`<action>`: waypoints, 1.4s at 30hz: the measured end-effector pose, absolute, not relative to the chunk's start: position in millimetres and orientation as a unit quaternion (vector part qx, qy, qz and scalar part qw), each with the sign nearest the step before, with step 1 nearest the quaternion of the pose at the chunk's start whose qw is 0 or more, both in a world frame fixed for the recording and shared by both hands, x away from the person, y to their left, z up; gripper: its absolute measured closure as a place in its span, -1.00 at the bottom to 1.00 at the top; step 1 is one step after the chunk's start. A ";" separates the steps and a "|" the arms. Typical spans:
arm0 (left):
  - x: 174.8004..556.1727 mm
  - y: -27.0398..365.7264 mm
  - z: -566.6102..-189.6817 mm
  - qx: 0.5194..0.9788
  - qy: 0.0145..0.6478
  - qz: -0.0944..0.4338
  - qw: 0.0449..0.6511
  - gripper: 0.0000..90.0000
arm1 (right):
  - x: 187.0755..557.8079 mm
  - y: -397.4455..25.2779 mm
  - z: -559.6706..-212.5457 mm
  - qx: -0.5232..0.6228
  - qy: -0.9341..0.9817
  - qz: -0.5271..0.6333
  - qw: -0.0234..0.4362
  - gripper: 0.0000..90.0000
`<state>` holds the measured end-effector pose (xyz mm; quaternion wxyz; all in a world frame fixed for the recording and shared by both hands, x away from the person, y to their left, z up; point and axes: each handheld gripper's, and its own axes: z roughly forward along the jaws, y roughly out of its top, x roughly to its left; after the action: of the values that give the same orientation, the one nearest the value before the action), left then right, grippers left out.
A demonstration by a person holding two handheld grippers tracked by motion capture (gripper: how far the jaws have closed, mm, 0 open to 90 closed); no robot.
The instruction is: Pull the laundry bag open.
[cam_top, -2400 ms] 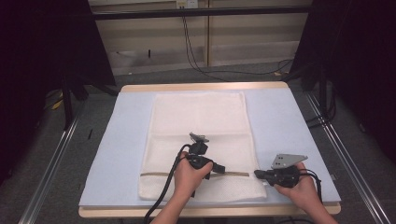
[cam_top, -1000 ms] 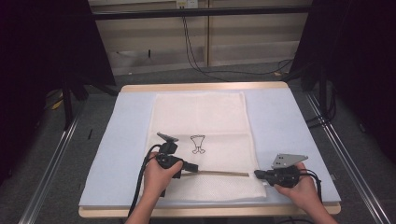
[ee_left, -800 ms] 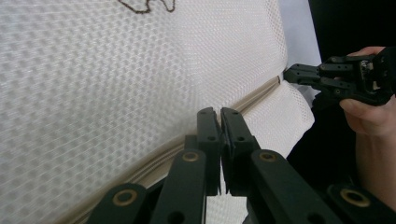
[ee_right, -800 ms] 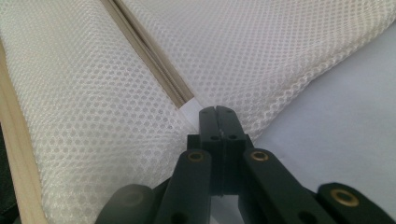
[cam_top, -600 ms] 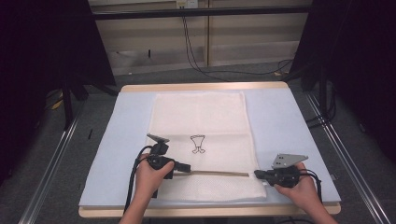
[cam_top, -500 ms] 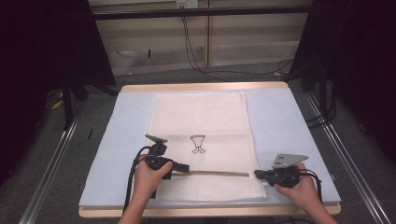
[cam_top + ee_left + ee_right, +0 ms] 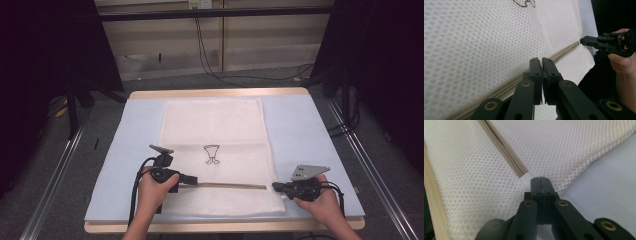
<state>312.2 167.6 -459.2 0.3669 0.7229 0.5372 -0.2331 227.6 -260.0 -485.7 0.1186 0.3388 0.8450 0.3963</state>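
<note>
A white mesh bag [image 7: 215, 125] lies flat on the pale blue mat [image 7: 300, 130], with a small dark drawing [image 7: 211, 154] at its middle. A beige zipper [image 7: 230, 185] runs across the bag near its front end. My left gripper [image 7: 192, 180] is at the zipper's left part; its jaws are shut [image 7: 542, 60] over the beige band [image 7: 566, 50], and the pull between them is hidden. At the bag's right edge my right gripper [image 7: 275, 186] is shut [image 7: 540, 179] on the white tab at the zipper's end [image 7: 506, 152]. In the left gripper view the right gripper [image 7: 584, 40] holds the far end.
The mat covers a wooden table [image 7: 215, 93] whose front edge runs just below both hands. Bare mat lies left [image 7: 130, 145] and right of the bag. Metal rails [image 7: 55, 175] flank the table, and cables [image 7: 210, 60] lie on the floor behind.
My left gripper has slid left along the zipper line, from the bag's middle to near its left edge, which uncovered the drawing. The right gripper has stayed at the zipper's right end.
</note>
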 end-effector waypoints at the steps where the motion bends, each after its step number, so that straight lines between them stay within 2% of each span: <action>1: 312.3 171.1 -459.6 0.724 0.535 -0.233 0.369 0.94 | 227.8 -260.2 -485.8 0.339 0.845 0.397 0.118 1.00; 42: 305.3 282.1 -465.7 0.674 0.605 -0.199 0.374 0.94 | 227.2 -259.7 -485.5 0.338 0.846 0.395 0.119 1.00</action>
<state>305.3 282.1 -465.7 0.3738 0.6743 0.6050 -0.1988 227.2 -259.7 -485.5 0.1193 0.3375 0.8459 0.3954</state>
